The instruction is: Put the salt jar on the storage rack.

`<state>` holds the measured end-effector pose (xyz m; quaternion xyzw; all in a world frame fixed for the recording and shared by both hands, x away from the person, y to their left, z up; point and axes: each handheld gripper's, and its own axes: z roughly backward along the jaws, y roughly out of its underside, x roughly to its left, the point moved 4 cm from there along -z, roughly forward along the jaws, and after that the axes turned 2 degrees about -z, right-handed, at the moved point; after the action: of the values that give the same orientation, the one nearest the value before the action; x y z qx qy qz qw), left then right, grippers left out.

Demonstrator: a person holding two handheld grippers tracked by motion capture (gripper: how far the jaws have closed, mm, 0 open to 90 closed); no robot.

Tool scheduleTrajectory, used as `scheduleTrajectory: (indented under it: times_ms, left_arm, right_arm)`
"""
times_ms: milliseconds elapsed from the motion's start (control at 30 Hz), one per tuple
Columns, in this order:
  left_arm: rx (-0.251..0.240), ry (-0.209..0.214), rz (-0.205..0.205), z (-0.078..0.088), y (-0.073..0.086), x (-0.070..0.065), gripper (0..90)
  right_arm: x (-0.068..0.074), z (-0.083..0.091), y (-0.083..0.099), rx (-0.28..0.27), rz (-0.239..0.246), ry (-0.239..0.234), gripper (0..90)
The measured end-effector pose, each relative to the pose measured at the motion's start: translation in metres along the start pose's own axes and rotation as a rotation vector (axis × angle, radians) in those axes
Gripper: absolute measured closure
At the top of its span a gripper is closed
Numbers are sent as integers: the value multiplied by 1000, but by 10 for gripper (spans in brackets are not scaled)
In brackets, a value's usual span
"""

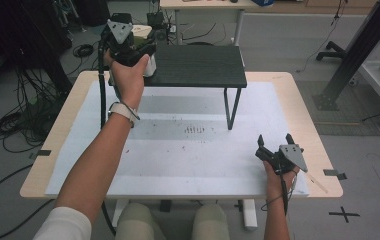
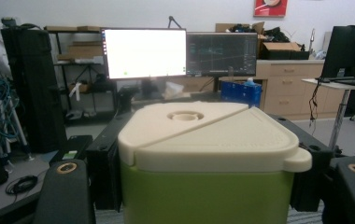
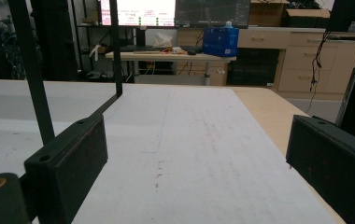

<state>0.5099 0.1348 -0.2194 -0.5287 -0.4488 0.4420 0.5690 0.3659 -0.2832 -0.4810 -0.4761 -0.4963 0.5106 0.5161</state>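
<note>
Left gripper (image 1: 137, 50): raised at the far left of the table (image 1: 278, 90), at the left end of the black shelf (image 1: 198, 65). Jaws clamped on the green container (image 2: 203, 196) with cream lid (image 2: 213, 135), one jaw pressed against each side wall. Container upright, lid seated on top, round recess near the lid's far edge. In the high view, container (image 1: 145, 47) at the left edge of the shelf top, largely covered by the gripper and hand; contact with the shelf surface not determinable.

Right gripper (image 1: 276, 145): near right of the table, low over the white sheet (image 1: 188, 160), well apart from the container. Jaws spread wide, nothing between them. In the right gripper view, bare white sheet (image 3: 189, 154) between the two jaws, thin black shelf legs (image 3: 31, 70) at far left.

Right hand (image 1: 278, 182): wrapped around the gripper body from the near side.
</note>
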Motion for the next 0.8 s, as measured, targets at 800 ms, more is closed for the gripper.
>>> scheduleTrajectory:
  times_ms: [800]
  left_arm:
    - [-24,-14,-54,6,-3,-2,108]
  right_arm:
    - [0,0,0,2,-3,1,57]
